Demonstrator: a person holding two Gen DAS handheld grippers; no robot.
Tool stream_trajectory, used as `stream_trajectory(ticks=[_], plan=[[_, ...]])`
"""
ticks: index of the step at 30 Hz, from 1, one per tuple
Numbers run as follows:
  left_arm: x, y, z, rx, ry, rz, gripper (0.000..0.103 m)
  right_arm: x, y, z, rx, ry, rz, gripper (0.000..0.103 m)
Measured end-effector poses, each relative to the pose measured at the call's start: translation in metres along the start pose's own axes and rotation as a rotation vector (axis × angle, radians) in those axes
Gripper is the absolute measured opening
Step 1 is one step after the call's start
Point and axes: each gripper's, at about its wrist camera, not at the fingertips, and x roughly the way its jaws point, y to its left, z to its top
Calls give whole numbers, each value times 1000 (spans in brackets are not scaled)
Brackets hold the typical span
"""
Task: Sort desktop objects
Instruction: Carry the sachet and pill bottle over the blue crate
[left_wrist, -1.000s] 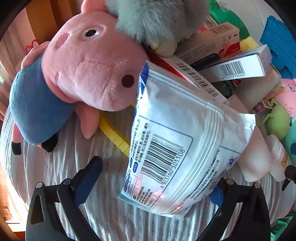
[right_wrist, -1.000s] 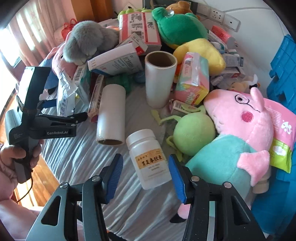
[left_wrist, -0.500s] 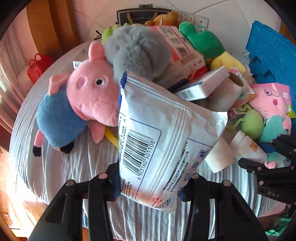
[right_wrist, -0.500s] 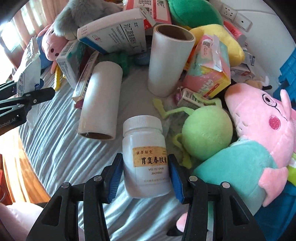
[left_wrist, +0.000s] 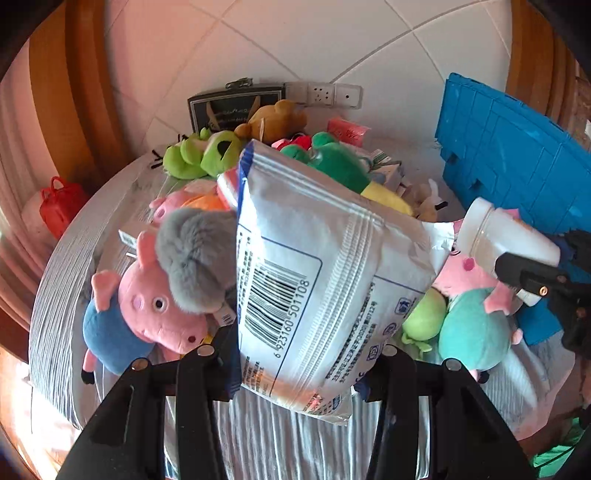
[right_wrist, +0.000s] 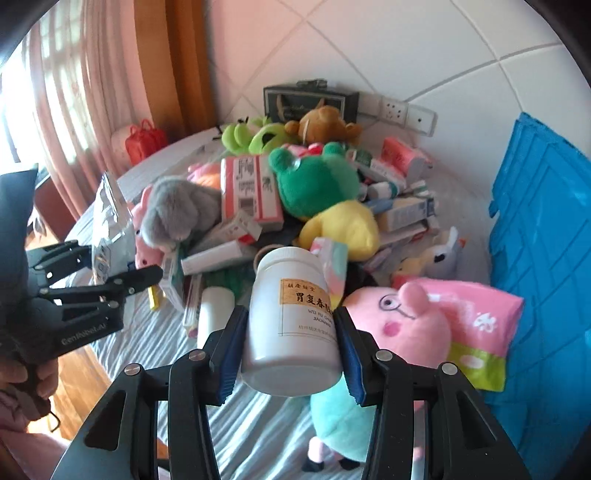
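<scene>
My left gripper (left_wrist: 297, 360) is shut on a white and blue plastic pouch (left_wrist: 317, 280) with a barcode, held up above the table. In the right wrist view that same gripper (right_wrist: 122, 273) shows at the left with the pouch (right_wrist: 110, 225) edge-on. A white medicine bottle (right_wrist: 291, 321) with a tan label sits upright between the blue pads of my right gripper (right_wrist: 291, 354), which is shut on it and lifted off the cloth. The left wrist view catches this bottle (left_wrist: 509, 236) at the right edge.
A heap of plush toys and medicine boxes (right_wrist: 251, 192) covers the striped cloth (right_wrist: 258, 435): pink pig toys (left_wrist: 147, 310) (right_wrist: 402, 325), a grey plush (right_wrist: 177, 210), a green frog (right_wrist: 317, 181). A blue crate (right_wrist: 543, 258) stands at the right. A white roll (right_wrist: 214, 314) lies below the bottle.
Both grippers have risen: the left closed on the pouch and lifted it off the pile; the right closed on the bottle and raised it from the cloth.
</scene>
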Motion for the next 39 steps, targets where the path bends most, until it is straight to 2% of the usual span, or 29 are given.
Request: stream_trajectory(ticks=[8,13,16,21,26,33,39], plan=[[-39,-59,49,79,-144,-109,45,-97,-45,28,61,-263,-122,46],[-65,-118,78,150,-219,-205,45,-153,-77,25,119,-380,-214,46],[-80,-159,90,201,-257,-264,45,-180,-99,16,156,-418,-307,46],[-100,-227,107,272,-292,-351,45,-219,-149,-8,242,-446,-462,46],[-111,-297,118,323,-275,-439,45,-247,-204,-31,318,-441,-594,46],[-113,-383,125,383,-227,-484,45,-258,-275,-59,399,-388,-663,46],[-106,-420,120,417,-191,-464,45,-256,-306,-81,427,-349,-675,46]])
